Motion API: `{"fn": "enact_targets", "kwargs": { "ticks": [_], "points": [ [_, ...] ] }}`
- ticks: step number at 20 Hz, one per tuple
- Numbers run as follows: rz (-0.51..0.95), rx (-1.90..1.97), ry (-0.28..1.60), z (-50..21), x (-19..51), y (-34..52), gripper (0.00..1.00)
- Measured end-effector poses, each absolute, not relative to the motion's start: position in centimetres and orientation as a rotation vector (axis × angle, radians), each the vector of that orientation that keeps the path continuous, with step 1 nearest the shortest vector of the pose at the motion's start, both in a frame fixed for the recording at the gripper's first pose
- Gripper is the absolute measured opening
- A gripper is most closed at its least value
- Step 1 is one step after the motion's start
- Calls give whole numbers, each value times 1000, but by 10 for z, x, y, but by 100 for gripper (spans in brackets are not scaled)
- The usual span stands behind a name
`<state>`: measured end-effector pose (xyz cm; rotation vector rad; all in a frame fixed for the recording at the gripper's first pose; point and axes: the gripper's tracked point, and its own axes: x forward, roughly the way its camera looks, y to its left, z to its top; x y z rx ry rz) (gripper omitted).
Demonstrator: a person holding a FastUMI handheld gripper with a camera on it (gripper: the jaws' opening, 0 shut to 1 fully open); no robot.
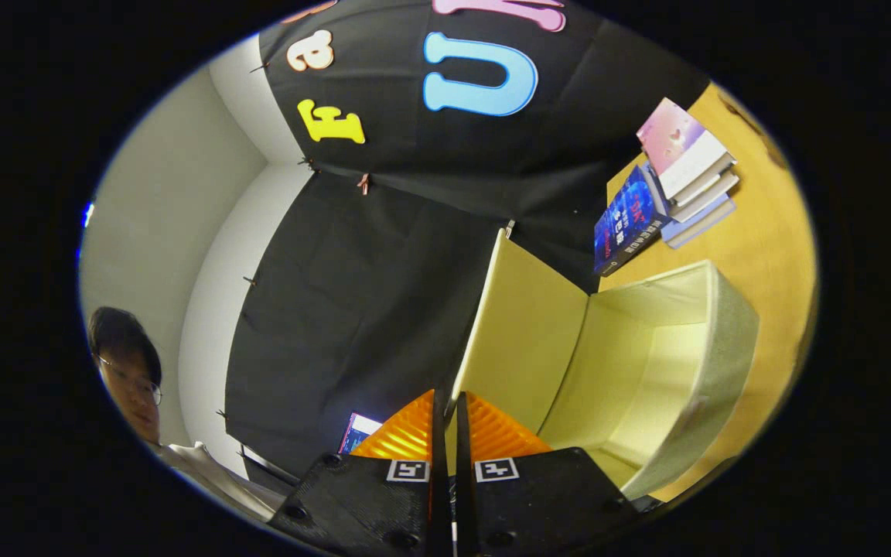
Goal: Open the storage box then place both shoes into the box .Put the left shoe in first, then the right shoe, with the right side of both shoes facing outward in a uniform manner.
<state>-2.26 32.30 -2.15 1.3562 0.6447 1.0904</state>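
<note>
Between our gripper fingers we pinch the box lid edge; it looks thin, stiff and light.

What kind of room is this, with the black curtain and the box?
Probably a small booth set up for recording, not a real home: black cloth is pinned over white walls, and a wooden table holds stacked books and an open storage box. The gripper pinches its lid.
</note>
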Motion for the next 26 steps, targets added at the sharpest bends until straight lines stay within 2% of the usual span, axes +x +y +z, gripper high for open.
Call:
{"fn": "enact_targets", "kwargs": {
  "ticks": [6,16,18,21,25,26],
  "points": [
    [1124,1321,663,8,-13,379,6],
    [1118,1275,679,13,-4,450,7],
    [1118,1262,702,7,-8,467,26],
    [1100,1262,724,2,-7,476,37],
    [1049,1239,721,-8,0,469,66],
    [1028,1228,718,-13,4,463,77]
  ]
}}
